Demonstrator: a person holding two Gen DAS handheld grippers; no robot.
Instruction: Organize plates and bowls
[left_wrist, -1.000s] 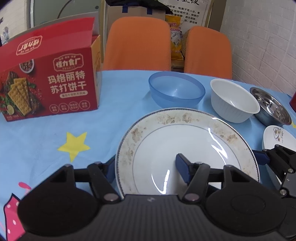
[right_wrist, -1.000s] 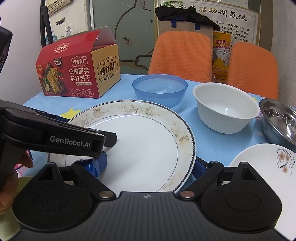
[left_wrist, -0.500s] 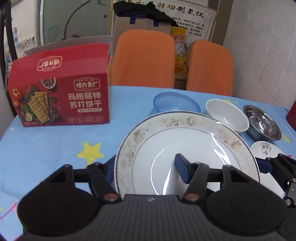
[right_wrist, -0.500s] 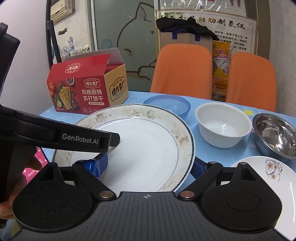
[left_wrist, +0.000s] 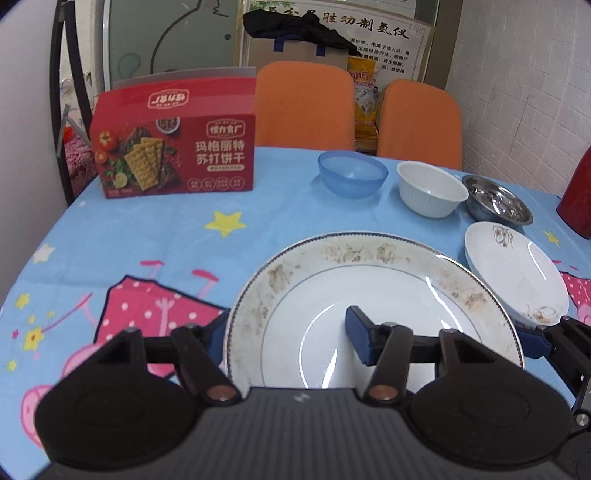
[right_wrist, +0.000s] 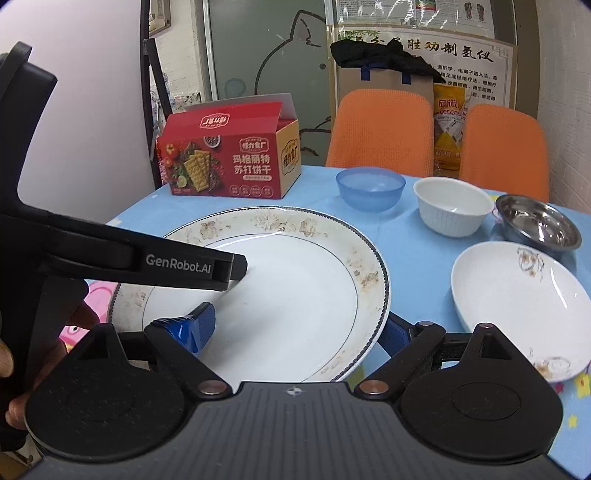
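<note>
Dinner plate (left_wrist: 373, 306) with a brownish floral rim and thin dark edge line sits low center in both wrist views, gripped from two sides and seemingly lifted off the blue cartoon-print worktop (left_wrist: 155, 251), though its underside is hidden. Left gripper (left_wrist: 288, 334) clenched on the plate's near-left rim: one blue-padded finger under the rim at 9 o'clock of the plate, the other pad (left_wrist: 360, 338) lying on the plate's inner well. Right gripper (right_wrist: 295, 330) likewise grasping the same plate (right_wrist: 295, 288) at its near-right edge, one blue pad (right_wrist: 195, 326) on the white well, the other below the rim at about 4 o'clock. In the right wrist view the left gripper's black arm marked GenRobot.AI (right_wrist: 177, 264) crosses over the plate from 9 o'clock, with a bare hand (right_wrist: 11, 365) partly visible at the left edge. At 2 o'clock of the big plate lies a smaller white plate (left_wrist: 517, 273) with a small floral print, resting on the worktop, close to the big plate's rim; contact cannot be told. Beyond, in a row along the far side, left to right: blue translucent bowl (left_wrist: 352, 177), white ribbed bowl (left_wrist: 430, 190), steel bowl (left_wrist: 496, 201), the steel one just beside the small plate. Red cracker box (left_wrist: 173, 155), flap open, stands at 11 o'clock. Red container (left_wrist: 578, 199) at the far-right edge, cut off. Two orange chairs (left_wrist: 304, 105) behind the worktop.
</note>
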